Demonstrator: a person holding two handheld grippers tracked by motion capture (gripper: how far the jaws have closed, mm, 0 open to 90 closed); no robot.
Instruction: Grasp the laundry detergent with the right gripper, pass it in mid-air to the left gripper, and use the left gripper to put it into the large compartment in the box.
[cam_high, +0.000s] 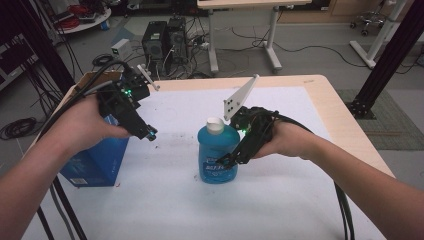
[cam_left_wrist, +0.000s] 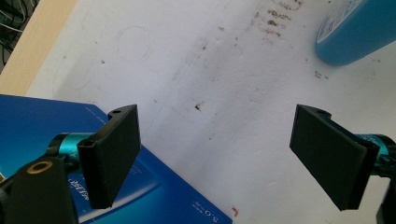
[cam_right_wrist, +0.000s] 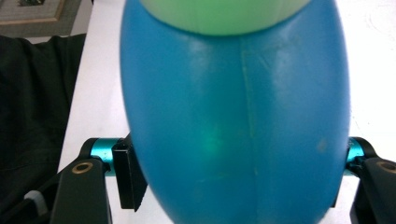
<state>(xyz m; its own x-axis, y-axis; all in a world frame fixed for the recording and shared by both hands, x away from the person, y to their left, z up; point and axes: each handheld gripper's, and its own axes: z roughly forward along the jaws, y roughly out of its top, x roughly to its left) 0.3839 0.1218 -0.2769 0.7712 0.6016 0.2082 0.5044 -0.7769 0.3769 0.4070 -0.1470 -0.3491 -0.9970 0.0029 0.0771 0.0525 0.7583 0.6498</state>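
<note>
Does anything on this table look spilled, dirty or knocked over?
Nothing is knocked over or spilled. The blue bottle stands upright with its cap on, between the jaws of the right claw. The one oddity is a scatter of small brown specks on the white table cover near the bottle's base, like dried stains.

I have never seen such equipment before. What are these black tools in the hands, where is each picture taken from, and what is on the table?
A person holds a hand-operated two-jaw gripper in each hand. The high view looks down at the table from above; the other two views come from cameras riding on the grippers. The right gripper has its jaws around the upright blue bottle, which has a pale cap; its gripper view shows the pads at the bottle's sides. The left gripper is open, above a blue box and the stained white table cover.
</note>
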